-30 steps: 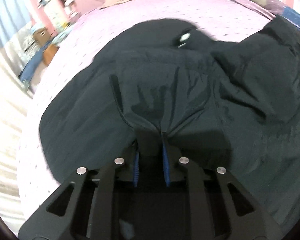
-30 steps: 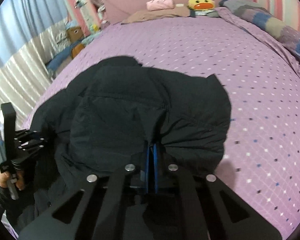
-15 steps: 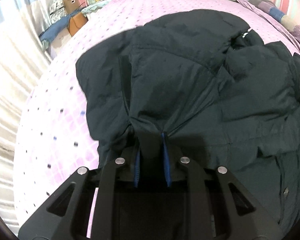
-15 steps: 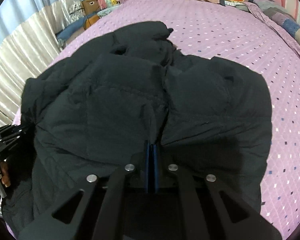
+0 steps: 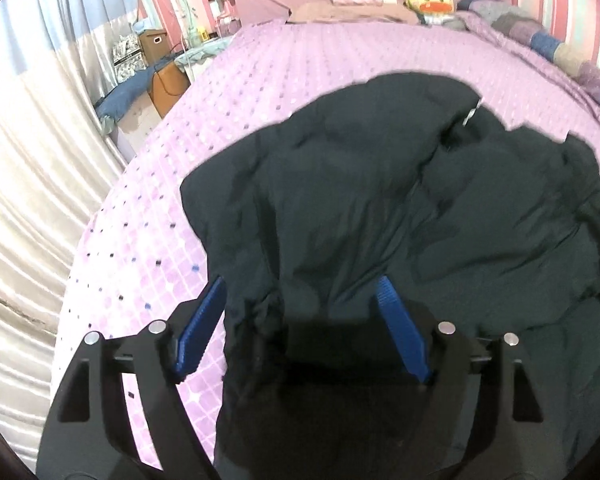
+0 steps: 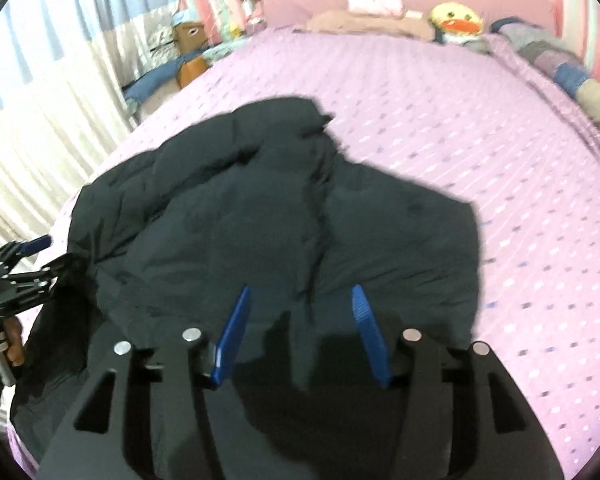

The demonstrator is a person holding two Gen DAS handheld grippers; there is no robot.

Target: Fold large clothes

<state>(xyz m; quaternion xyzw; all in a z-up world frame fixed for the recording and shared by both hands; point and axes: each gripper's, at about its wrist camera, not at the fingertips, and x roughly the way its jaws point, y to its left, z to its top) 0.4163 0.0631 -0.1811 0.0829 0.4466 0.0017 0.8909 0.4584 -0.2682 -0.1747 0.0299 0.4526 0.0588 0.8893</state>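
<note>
No writing is readable anywhere. The dark jacket [image 5: 380, 208] lies bunched near the bed's [image 5: 300, 60] near edge. The left gripper [image 5: 300, 320] and right gripper [image 6: 300, 320] have just been opening; jacket fabric sits loose between the spread jaws, released. Only the right view shows a hand [image 6: 0, 344], cut off at the frame's edge.

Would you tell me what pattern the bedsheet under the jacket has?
The bedsheet is lilac with small scattered squares, white and dark; clearest in the right wrist view.
</note>
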